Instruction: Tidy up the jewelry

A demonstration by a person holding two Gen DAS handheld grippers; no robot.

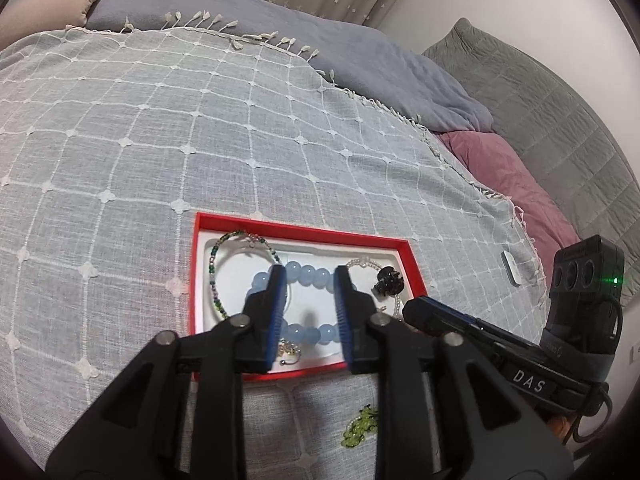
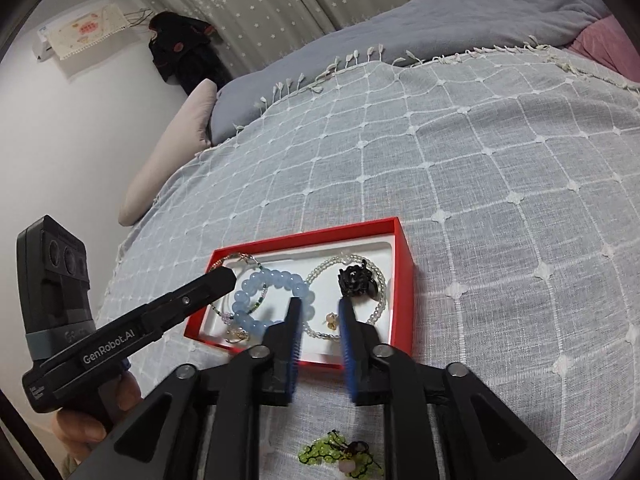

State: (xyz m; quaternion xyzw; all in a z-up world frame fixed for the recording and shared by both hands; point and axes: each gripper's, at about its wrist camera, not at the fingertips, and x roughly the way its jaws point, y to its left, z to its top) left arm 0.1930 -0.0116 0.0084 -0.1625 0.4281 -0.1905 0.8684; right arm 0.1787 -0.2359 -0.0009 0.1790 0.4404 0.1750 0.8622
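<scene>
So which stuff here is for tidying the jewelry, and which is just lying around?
For the job:
red box
blue bracelet
clear bracelet
thin bead bracelet
black clip
green beads, not in the box yet

Just lying around:
bedspread
blue blanket
pink pillow
small white gadget

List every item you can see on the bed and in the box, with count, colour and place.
Box: one, red with white lining, on the checked throw.
Bead bracelet: one, pale blue, box centre-left.
Thin beaded bracelet: one, green mix, box left.
Clear bracelet: one, box right.
Hair claw: one, black, box right.
Green bead piece: one, on the throw outside the box.
Throw: one, grey with white grid.
Left gripper: jaws open, over the box.
Right gripper: jaws open, over the box.
</scene>
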